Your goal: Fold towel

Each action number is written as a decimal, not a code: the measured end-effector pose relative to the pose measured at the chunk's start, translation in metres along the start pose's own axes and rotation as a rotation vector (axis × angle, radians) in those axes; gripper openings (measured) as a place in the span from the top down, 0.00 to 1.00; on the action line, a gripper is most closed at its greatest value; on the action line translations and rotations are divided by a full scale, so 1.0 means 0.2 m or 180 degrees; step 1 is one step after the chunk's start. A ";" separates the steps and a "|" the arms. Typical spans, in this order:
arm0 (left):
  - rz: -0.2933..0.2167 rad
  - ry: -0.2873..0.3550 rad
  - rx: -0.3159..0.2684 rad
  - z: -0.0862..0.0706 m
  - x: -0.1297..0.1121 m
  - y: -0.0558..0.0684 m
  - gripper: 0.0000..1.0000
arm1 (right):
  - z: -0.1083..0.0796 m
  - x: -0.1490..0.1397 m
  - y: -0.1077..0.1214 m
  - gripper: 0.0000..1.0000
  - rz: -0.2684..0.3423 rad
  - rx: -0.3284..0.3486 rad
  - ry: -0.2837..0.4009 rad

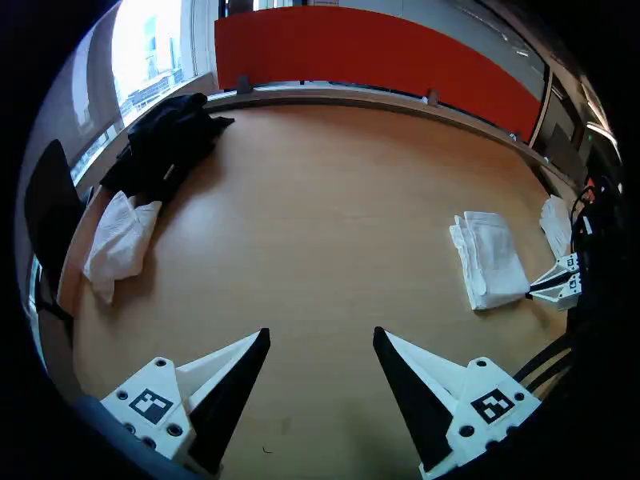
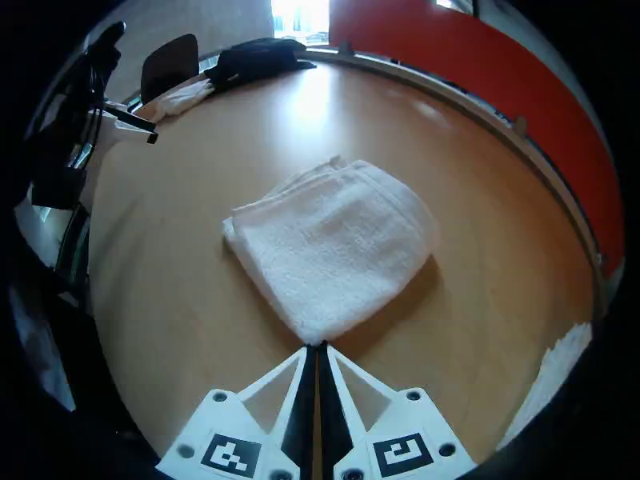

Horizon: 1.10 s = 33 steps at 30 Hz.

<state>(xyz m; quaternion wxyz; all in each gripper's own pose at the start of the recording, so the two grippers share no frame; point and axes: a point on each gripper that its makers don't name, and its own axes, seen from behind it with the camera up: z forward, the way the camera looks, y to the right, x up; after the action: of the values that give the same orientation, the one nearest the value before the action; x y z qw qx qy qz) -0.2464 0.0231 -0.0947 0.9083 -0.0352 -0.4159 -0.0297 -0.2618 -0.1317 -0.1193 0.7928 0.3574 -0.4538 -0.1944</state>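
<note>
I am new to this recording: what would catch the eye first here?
The folded white towel lies in the middle of the wooden table, and the right gripper is shut with its tips at the towel's near corner. The left gripper stands wide open over bare wood, and a bright red panel runs along the table's far edge.

Left gripper (image 1: 320, 332): white angular fingers (image 1: 456, 384), black wedge inner faces, one black-and-white square tag (image 1: 150, 403) each (dark screw holes round it); right gripper (image 2: 318, 348) same build. Black cables (image 1: 548, 362) trail by the left one.
</note>
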 end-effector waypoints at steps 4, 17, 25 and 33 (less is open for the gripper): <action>-0.0009 0.0012 0.0000 -0.01 0.00 0.00 0.04 | -0.04 0.07 0.01 0.87 0.0005 0.0002 0.0073; -0.0054 0.0113 -0.0012 -0.03 0.06 -0.01 0.04 | -0.23 0.43 0.07 0.88 -0.0295 -0.0175 0.0456; -0.0048 0.0202 -0.0029 -0.05 0.12 -0.01 0.04 | -0.41 0.70 0.15 0.88 -0.0460 -0.0330 0.0753; -0.0023 0.0266 -0.0060 -0.07 0.17 0.02 0.04 | -0.58 0.86 0.24 0.88 -0.0543 -0.0473 0.0945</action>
<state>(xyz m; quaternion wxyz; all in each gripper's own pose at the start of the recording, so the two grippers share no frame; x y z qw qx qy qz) -0.2145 0.0243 -0.0780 0.9244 -0.0409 -0.3774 -0.0384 -0.0745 -0.1627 -0.0232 0.8559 0.3598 -0.2842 -0.2391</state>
